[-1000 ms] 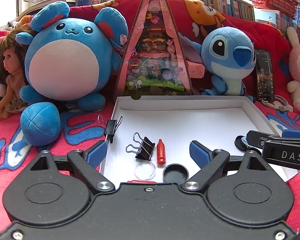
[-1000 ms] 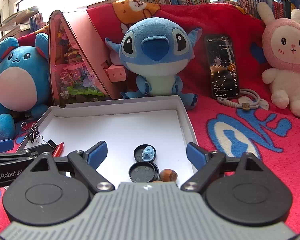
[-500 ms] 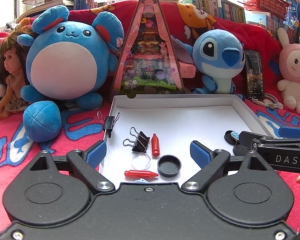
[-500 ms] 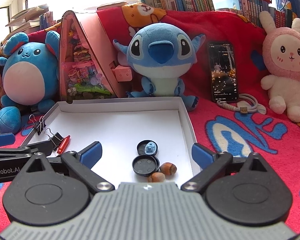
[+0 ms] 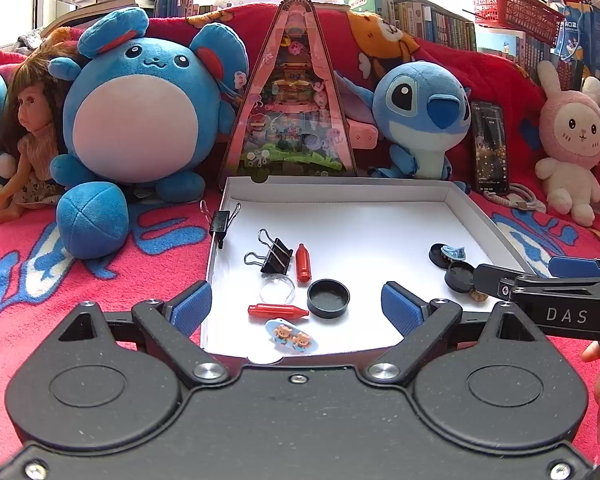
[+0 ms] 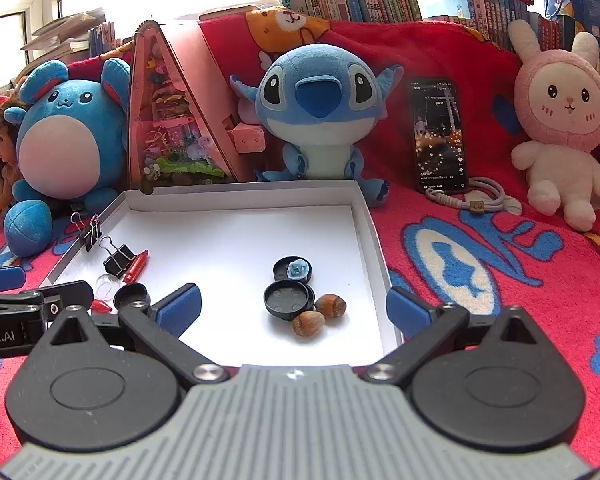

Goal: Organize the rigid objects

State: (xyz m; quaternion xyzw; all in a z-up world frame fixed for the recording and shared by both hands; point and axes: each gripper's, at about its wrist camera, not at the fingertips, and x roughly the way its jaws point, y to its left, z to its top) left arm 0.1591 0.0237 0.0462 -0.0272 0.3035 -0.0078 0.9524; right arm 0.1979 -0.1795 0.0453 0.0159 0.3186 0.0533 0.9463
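A white shallow tray [image 5: 340, 188] lies on the red blanket. Its left part holds a black binder clip [image 5: 274, 256], two red pieces [image 5: 303, 268], a clear disc [image 5: 278, 290], a black cap [image 5: 328, 298] and a bear sticker [image 5: 294, 336]. Another clip [image 5: 220, 222] sits on the left rim. Two hazelnuts [image 6: 330, 306] and two black caps [image 6: 288, 300], one carrying a pale blue piece [image 6: 298, 270], lie at the tray's right. My left gripper [image 5: 296, 306] hovers open at the front edge. My right gripper [image 6: 294, 306] is opening, its pads touching nothing.
Plush toys [image 5: 140, 104], a doll [image 5: 28, 136], a pink triangular display box [image 5: 292, 120], a phone [image 6: 440, 136] with a coiled cable [image 6: 480, 200] and a pink rabbit [image 6: 560, 128] ring the tray's far side. Bookshelves stand behind.
Both views have drawn back from the tray. A second red piece, the bear sticker and the hazelnuts came into view. The right jaws spread wider.
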